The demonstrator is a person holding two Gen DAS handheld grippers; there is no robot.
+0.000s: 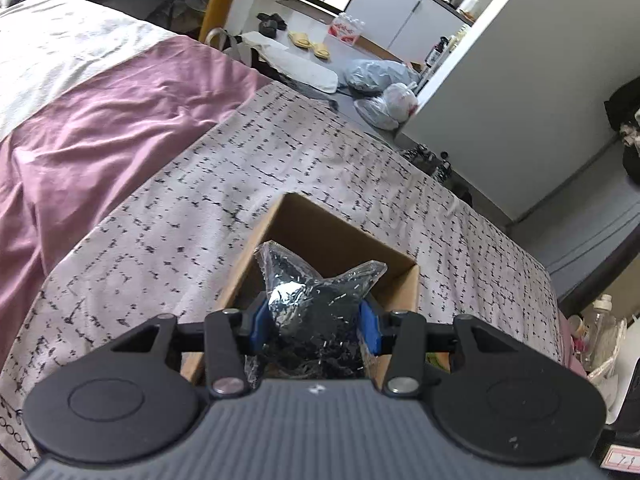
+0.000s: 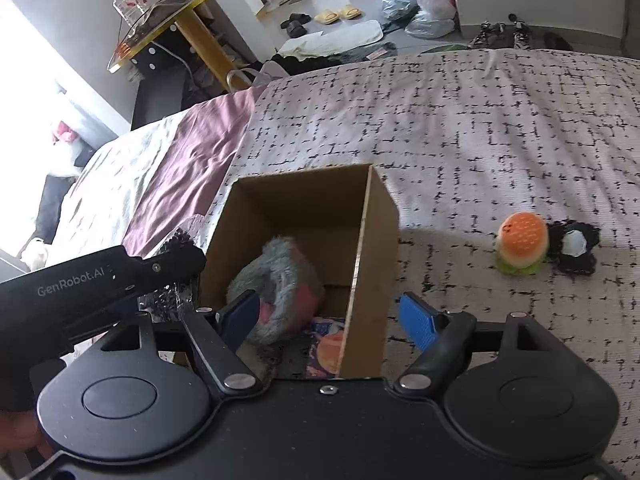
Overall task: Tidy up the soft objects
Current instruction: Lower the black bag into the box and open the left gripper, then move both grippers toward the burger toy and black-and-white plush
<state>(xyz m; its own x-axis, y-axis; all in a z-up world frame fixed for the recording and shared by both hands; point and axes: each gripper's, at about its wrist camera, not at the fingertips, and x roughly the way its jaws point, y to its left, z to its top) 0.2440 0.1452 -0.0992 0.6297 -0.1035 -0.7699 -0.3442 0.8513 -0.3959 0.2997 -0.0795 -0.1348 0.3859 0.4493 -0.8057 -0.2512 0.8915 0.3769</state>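
Crinkly bag [image 1: 316, 316] between left gripper [image 1: 314, 326] pads

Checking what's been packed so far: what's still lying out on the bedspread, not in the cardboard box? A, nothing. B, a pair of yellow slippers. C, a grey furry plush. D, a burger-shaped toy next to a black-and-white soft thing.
D: the burger-shaped toy sits on the bedspread to the right of the cardboard box, touching a black-and-white soft thing; the grey furry plush is already inside the box.
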